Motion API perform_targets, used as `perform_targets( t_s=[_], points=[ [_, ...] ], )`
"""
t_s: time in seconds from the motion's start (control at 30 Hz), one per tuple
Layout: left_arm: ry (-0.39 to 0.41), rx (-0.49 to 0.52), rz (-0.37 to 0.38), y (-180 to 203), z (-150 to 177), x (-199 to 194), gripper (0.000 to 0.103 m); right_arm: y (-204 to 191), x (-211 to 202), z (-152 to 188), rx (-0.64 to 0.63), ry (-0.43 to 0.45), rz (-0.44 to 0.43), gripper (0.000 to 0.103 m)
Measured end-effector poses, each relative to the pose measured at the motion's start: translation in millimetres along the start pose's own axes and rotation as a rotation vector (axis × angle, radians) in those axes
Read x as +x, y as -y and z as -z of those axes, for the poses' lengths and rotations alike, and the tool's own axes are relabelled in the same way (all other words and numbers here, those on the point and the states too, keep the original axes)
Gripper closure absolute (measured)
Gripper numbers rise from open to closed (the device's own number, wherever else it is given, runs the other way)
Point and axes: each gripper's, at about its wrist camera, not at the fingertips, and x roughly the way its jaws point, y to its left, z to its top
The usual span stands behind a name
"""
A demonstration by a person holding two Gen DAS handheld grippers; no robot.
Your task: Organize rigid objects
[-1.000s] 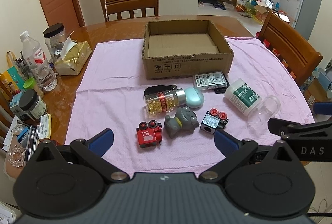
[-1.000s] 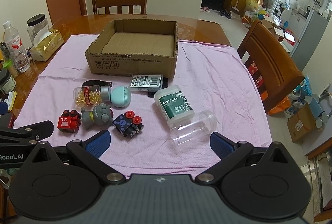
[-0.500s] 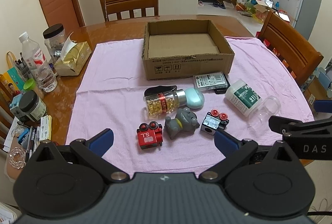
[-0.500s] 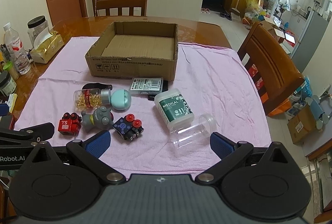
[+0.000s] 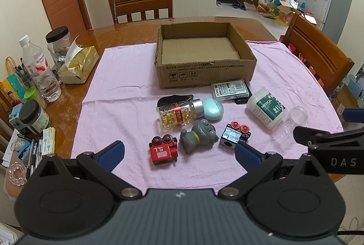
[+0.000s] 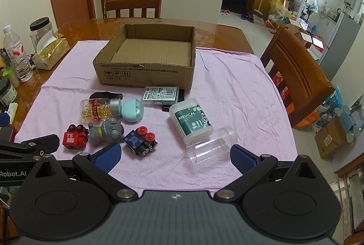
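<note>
An empty cardboard box (image 5: 204, 67) (image 6: 145, 73) stands on a pink cloth (image 5: 118, 95). In front of it lie a red toy block (image 5: 162, 152), a grey figure (image 5: 198, 136), a dark toy block (image 6: 140, 141), a capsule bottle (image 5: 177, 113), a teal case (image 5: 212, 107), a flat labelled box (image 6: 161, 93), a white "MEDICAL" jar (image 6: 191, 123) and a clear jar (image 6: 210, 148). My left gripper (image 5: 178, 155) is open and empty, just before the red block. My right gripper (image 6: 175, 155) is open and empty, near the clear jar.
Bottles, jars and a gold tissue pack (image 5: 77, 65) crowd the wooden table's left edge. Wooden chairs stand at the far side (image 5: 141, 4) and at the right (image 6: 295, 76). The other gripper shows at each view's side edge.
Both grippers have drifted slightly closer to the objects, the right one a little forward. Both stay open and nothing on the cloth has moved.
</note>
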Motion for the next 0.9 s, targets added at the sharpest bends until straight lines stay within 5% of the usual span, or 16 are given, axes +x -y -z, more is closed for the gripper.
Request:
perform_targets(
  t_s=[0.9],
  points=[
    [0.084,0.076,0.055,-5,16,27,0.001,3,26,17,-0.094,0.057,-0.040,0.000]
  ],
)
